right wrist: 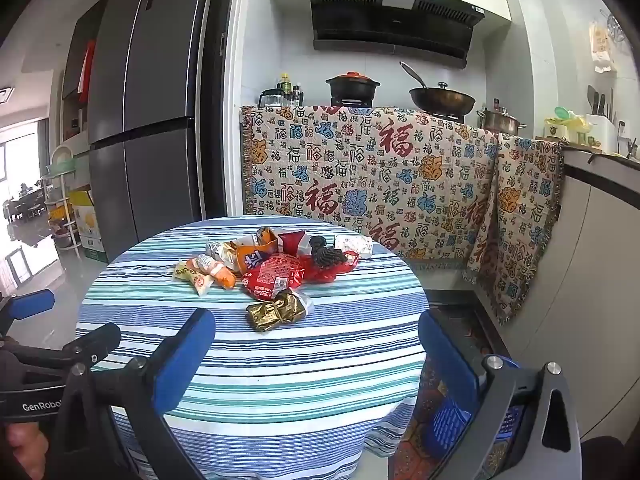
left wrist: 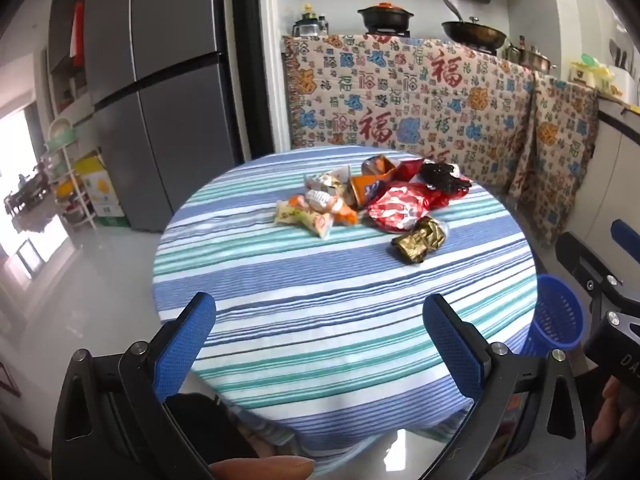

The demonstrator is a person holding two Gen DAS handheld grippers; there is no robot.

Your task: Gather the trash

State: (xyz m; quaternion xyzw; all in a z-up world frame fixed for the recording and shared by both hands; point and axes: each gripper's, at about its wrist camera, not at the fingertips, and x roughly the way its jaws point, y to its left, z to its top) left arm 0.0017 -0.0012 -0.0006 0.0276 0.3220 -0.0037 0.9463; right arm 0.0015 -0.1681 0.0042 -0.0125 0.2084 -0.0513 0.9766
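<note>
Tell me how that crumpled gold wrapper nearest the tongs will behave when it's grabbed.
The gold wrapper looks like thin crinkled foil, so it is probably very light and will likely crush flat. Its glossy surface may slip. Lying apart from the pile, it should lift alone.

I read big red 福 characters, repeated smaller in blue and green, all over the patterned cloth (right wrist: pixel 372 168) hung on the kitchen counter. "GenRobo", cut off, on the left hand-held gripper (right wrist: pixel 40 404) body. "DA" on the right hand-held gripper (left wrist: pixel 624 360) body. Coca-Cola logo on the red wrapper (right wrist: pixel 276 276); its other print is too small.
</note>
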